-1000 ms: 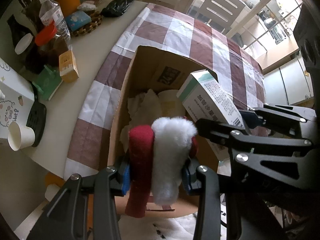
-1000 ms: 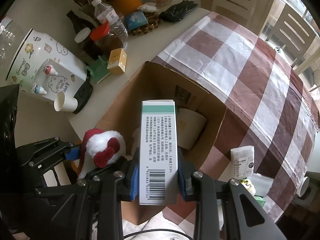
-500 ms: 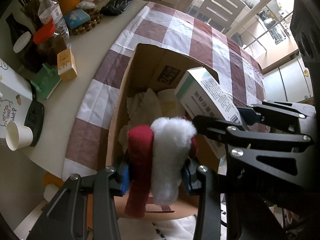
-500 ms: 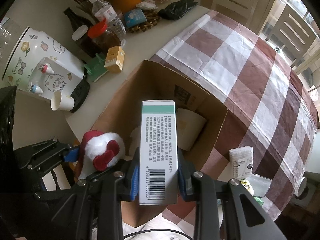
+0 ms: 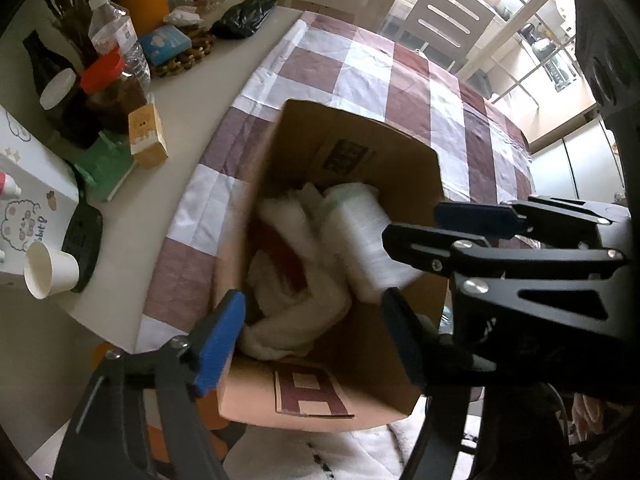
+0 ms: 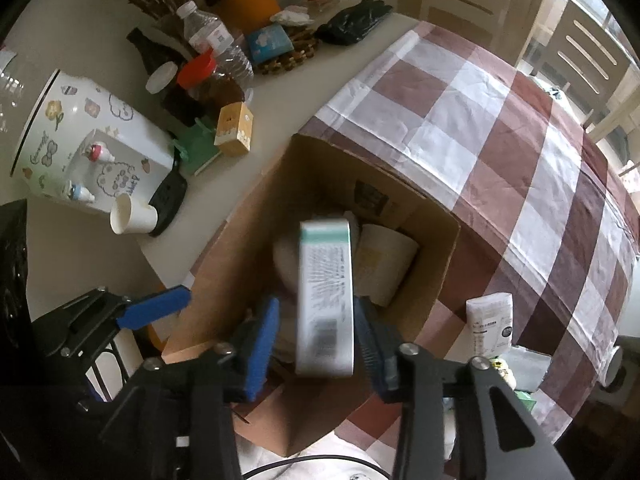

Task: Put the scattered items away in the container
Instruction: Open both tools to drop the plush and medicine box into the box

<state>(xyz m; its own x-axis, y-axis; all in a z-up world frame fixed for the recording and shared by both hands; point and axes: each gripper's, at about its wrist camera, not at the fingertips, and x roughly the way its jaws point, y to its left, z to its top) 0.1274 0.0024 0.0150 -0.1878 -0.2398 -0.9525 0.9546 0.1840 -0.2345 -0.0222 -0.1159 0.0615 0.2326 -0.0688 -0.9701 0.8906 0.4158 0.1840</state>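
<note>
An open cardboard box (image 5: 352, 120) stands on the checked tablecloth, and both grippers hang over it pointing down. My left gripper (image 5: 310, 320) is opening, with nothing between its blue pads. The red and white plush toy (image 5: 296, 276) lies blurred inside the box below it, on white cloth. My right gripper (image 6: 316, 340) is also opening. The white carton with the green band (image 6: 326, 292) sits blurred between its pads, with a gap on the left side. In the left wrist view that carton (image 5: 368, 248) is a pale blur over the box. A paper roll (image 6: 384, 264) lies inside.
On the bare tabletop left of the box are a paper cup (image 6: 128, 220), a small yellow box (image 6: 234, 128), bottles (image 6: 208, 36) and a white printed container (image 6: 88, 140). A white pouch (image 6: 490, 320) lies on the checked cloth (image 6: 480, 100) to the right.
Both grippers have opened. The plush toy has dropped out of the left jaws into the box. The carton has come loose in the right jaws and is slipping downward.
</note>
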